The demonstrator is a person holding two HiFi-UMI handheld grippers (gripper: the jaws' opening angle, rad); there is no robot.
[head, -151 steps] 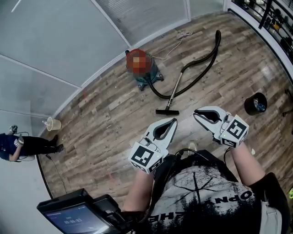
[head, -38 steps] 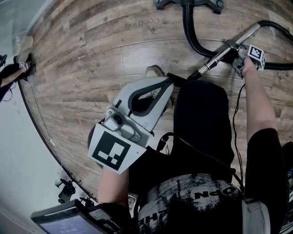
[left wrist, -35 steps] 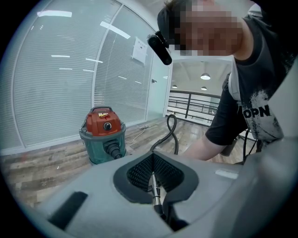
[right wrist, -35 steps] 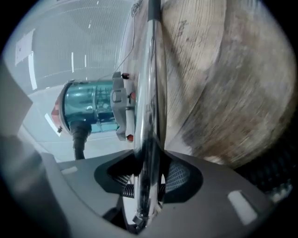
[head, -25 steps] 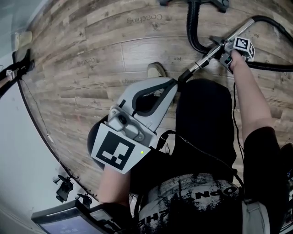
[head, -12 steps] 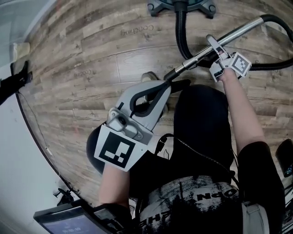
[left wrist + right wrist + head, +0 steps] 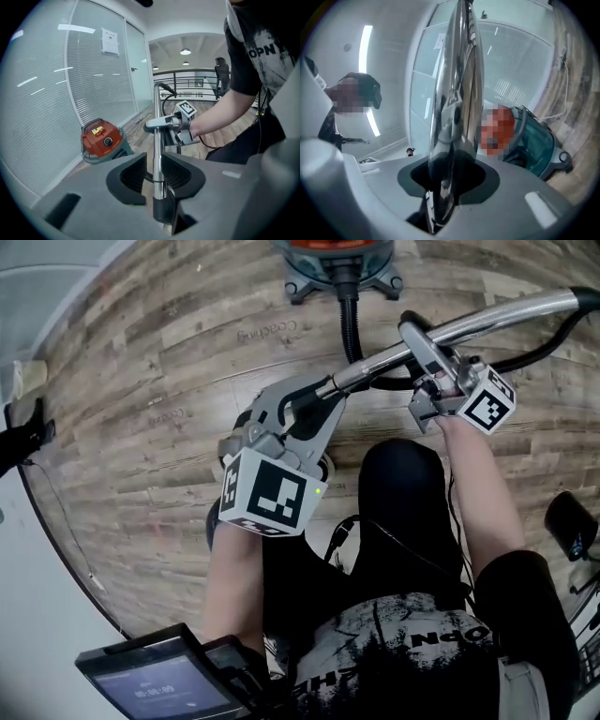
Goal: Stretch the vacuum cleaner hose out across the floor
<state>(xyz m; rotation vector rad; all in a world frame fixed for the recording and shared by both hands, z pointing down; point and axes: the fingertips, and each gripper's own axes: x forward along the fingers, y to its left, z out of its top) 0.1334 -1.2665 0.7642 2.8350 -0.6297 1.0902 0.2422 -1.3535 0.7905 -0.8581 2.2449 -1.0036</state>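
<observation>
The red-and-teal vacuum cleaner (image 7: 330, 266) stands on the wood floor at the top of the head view. Its black hose (image 7: 352, 326) runs down toward me. A shiny metal wand (image 7: 506, 315) slants from upper right to lower left, lifted off the floor. My right gripper (image 7: 420, 345) is shut on the wand mid-length; the tube fills its jaws (image 7: 443, 180). My left gripper (image 7: 323, 392) is at the wand's lower end. Its jaws have just been opening, and the wand (image 7: 158, 140) lies between them above a black cuff, with a small gap on one side.
A glass wall with blinds (image 7: 56, 93) stands behind the vacuum cleaner (image 7: 101, 138). A white cord (image 7: 563, 89) trails on the floor by the wall. A black tub (image 7: 568, 521) sits at the right, a tablet screen (image 7: 155, 688) at the lower left.
My right gripper has raised the wand well off the floor. My left gripper has come up to the wand's lower end and its jaws have parted around it.
</observation>
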